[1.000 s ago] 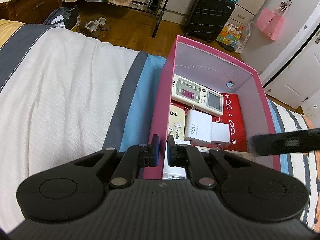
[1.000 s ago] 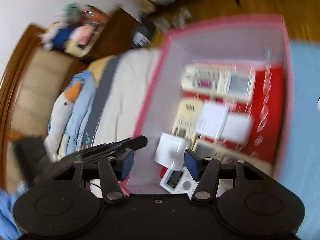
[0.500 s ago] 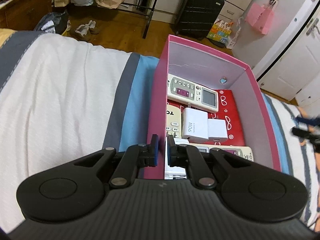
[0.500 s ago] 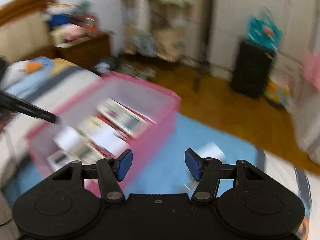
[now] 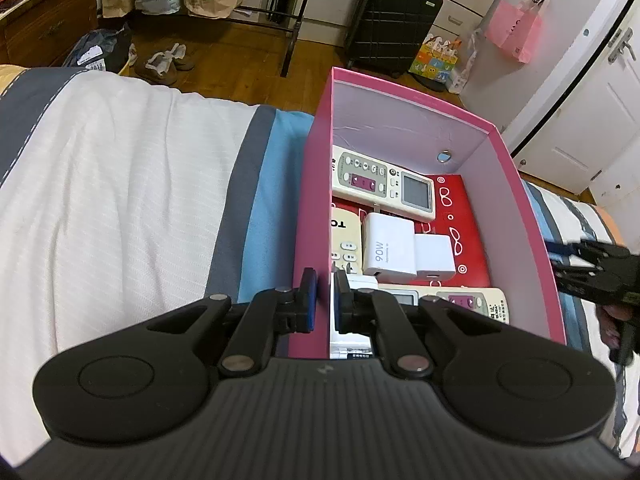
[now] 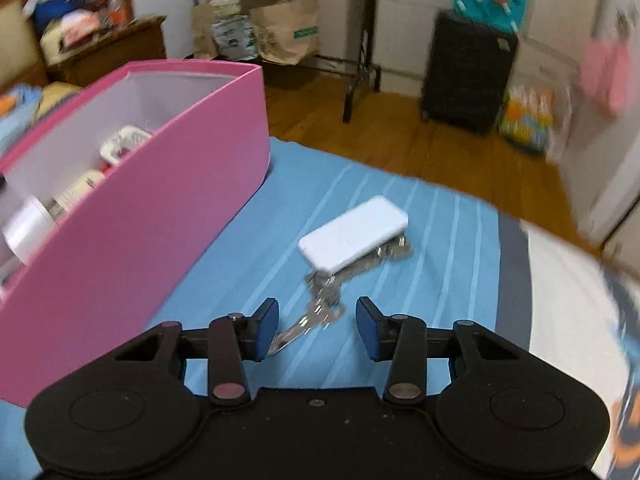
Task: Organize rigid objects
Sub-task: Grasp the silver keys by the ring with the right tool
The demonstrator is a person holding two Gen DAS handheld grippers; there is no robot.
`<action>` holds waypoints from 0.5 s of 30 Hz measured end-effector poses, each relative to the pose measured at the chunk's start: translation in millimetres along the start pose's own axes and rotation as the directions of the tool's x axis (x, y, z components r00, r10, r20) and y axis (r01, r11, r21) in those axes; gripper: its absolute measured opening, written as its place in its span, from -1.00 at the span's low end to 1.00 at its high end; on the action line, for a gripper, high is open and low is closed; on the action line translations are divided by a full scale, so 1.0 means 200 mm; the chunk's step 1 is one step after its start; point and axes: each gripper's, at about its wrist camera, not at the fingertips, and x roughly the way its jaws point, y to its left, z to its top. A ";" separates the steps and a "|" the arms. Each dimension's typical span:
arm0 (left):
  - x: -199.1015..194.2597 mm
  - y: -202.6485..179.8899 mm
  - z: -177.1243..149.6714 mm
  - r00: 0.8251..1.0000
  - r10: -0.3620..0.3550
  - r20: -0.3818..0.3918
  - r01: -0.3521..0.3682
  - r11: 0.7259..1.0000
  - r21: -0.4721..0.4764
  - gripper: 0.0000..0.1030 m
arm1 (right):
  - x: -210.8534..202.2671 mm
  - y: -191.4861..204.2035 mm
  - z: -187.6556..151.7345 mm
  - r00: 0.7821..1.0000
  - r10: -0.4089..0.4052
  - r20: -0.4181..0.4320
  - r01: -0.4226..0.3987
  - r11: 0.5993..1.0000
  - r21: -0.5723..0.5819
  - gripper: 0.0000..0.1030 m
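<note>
Left wrist view: the left gripper (image 5: 323,296) is clamped on the pink box (image 5: 516,184) wall. Inside lie three remote controls (image 5: 382,183) and two white chargers (image 5: 388,248). The right gripper (image 6: 316,328), jaws closing on nothing, hovers over keys (image 6: 324,304) under one white power bank (image 6: 354,232) on the bedspread (image 6: 440,248).

Pink box nearly packed, two bits left out on the bed

The pink box (image 5: 316,184) holds two remotes, white chargers (image 5: 388,246) and a red pouch; outside it, a white power bank (image 6: 354,233) lies flat, resting on some silver keys (image 6: 320,304).
</note>
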 end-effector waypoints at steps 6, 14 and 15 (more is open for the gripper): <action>0.00 0.00 0.00 1.000 0.000 -0.001 0.000 1.000 -0.005 -0.88 | 0.13 -0.01 0.02 1.000 0.004 -0.007 -0.005 1.000 -0.004 -0.89; 0.01 0.00 0.00 1.000 0.004 -0.001 -0.004 1.000 -0.012 -0.88 | -0.06 -0.10 0.04 0.996 0.068 0.057 -0.079 0.972 0.220 -0.95; 0.01 -0.01 0.00 1.000 0.009 0.000 -0.009 1.000 -0.008 -0.88 | -0.07 -0.09 0.04 0.996 0.069 0.062 -0.081 0.972 0.223 -0.95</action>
